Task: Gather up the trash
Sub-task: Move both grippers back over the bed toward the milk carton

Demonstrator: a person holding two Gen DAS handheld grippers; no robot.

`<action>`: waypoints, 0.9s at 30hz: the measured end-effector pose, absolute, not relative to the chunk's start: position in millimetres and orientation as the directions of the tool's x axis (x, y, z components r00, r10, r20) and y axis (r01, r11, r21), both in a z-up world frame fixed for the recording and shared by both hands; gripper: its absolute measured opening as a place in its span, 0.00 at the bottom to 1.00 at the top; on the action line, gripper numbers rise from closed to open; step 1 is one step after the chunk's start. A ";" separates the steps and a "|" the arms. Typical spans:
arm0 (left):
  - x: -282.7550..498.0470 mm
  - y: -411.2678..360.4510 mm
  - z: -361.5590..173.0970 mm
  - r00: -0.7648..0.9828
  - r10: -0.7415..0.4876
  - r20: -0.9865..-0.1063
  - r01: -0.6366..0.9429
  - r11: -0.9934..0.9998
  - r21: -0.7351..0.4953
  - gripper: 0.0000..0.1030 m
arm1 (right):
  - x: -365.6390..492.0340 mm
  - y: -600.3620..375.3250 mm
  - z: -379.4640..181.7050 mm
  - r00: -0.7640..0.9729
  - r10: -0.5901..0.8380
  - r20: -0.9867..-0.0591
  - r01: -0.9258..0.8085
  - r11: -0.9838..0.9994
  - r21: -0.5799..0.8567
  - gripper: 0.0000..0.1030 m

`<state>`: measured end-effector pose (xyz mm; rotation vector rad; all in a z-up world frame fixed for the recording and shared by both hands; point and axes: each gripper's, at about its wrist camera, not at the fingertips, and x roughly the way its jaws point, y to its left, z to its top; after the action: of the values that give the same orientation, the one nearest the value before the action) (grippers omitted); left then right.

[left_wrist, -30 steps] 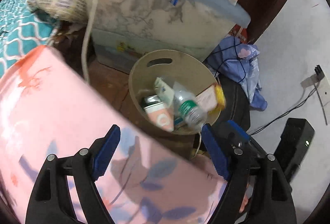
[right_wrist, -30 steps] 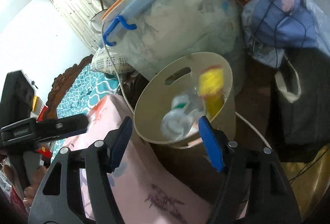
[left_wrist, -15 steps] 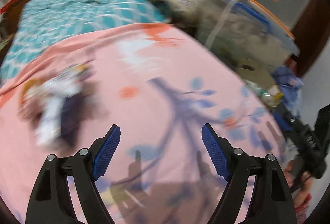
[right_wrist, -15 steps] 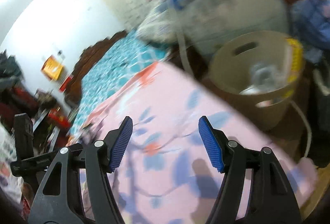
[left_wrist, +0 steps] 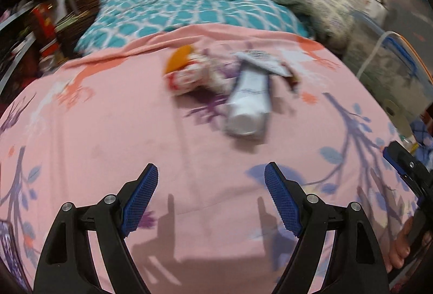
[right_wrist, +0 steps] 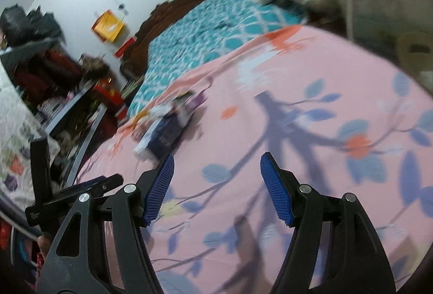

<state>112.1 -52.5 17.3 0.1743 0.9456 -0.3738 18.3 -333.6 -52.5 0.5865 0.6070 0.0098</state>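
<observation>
Hovering over the pink flower-printed bedsheet, the left tool and right tool gape wide — both empty. Ahead lies a blurred litter heap — seemingly a white plastic bottle beside a red-and-orange wrapper.

My left black two-finger gripper with blue ribbed pads hangs with its jaws spread wide, nothing between them. My right black gripper with matching blue pads is likewise parted and empty, angled downward.

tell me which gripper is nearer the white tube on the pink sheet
Left, likely. The left gripper faces the white tube straight ahead, open. The right gripper has the tube ahead to its left, and sits off to the side.
</observation>
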 end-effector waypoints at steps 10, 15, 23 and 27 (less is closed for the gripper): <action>122.0 -6.2 6.0 0.578 -0.132 -0.805 0.275 0.961 0.040 0.75 | 47.7 -286.6 -60.4 0.770 0.263 -0.581 0.088 0.858 0.505 0.66; 128.5 3.2 -2.5 0.584 -0.099 -0.806 0.245 0.968 0.059 0.75 | 56.2 -275.5 -63.6 0.750 0.280 -0.600 0.081 0.861 0.503 0.66; 137.2 12.8 -15.2 0.572 -0.088 -0.816 0.222 0.974 0.050 0.75 | 76.9 -272.5 -61.8 0.735 0.294 -0.611 0.070 0.864 0.499 0.66; 140.3 19.9 -16.1 0.564 -0.117 -0.818 0.214 0.977 0.008 0.75 | 104.2 -287.1 -53.0 0.753 0.295 -0.589 0.076 0.849 0.523 0.66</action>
<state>140.3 19.9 -16.1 0.1110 0.9528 -0.1950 104.2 -287.1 -53.0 0.5545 0.7174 0.1267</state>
